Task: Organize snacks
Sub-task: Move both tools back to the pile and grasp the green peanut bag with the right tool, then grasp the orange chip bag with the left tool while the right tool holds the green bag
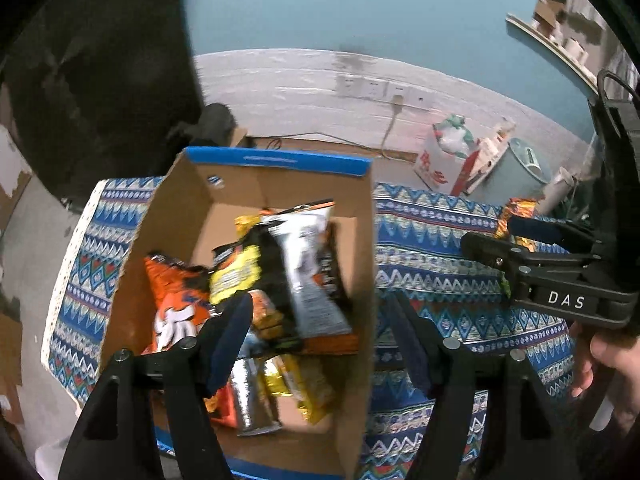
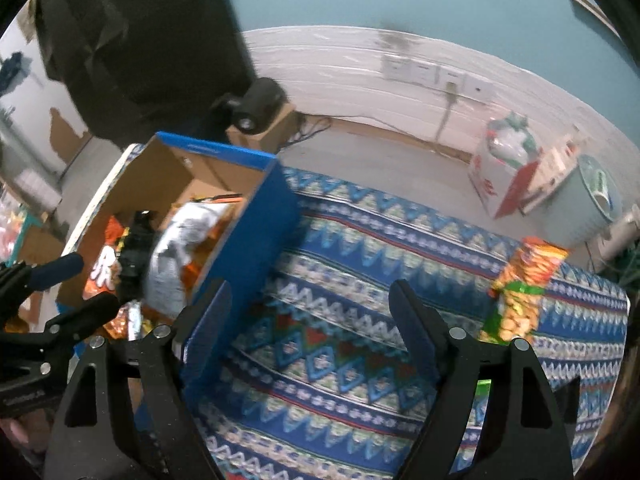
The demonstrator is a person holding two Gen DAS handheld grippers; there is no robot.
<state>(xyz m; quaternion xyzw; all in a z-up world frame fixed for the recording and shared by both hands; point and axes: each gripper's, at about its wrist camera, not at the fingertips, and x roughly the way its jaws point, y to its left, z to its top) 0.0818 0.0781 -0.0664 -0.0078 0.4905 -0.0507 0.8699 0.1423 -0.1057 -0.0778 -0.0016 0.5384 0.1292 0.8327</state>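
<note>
A cardboard box (image 1: 256, 184) with a blue rim sits on the left part of the patterned tablecloth (image 1: 432, 232), filled with snack bags: an orange bag (image 1: 176, 300) at its left, a black and silver bag (image 1: 304, 272) lying on top (blurred), yellow packets (image 1: 308, 384) nearer. The left gripper (image 1: 320, 320) hangs over the box, jaws wide with nothing between them. The right gripper (image 2: 310, 312) is over the cloth just right of the box wall, jaws also wide. One more orange-green snack bag (image 2: 520, 292) lies on the cloth's far right. A white carton (image 2: 492, 184) and a grey bin (image 2: 592, 204) stand on the floor beyond.
</note>
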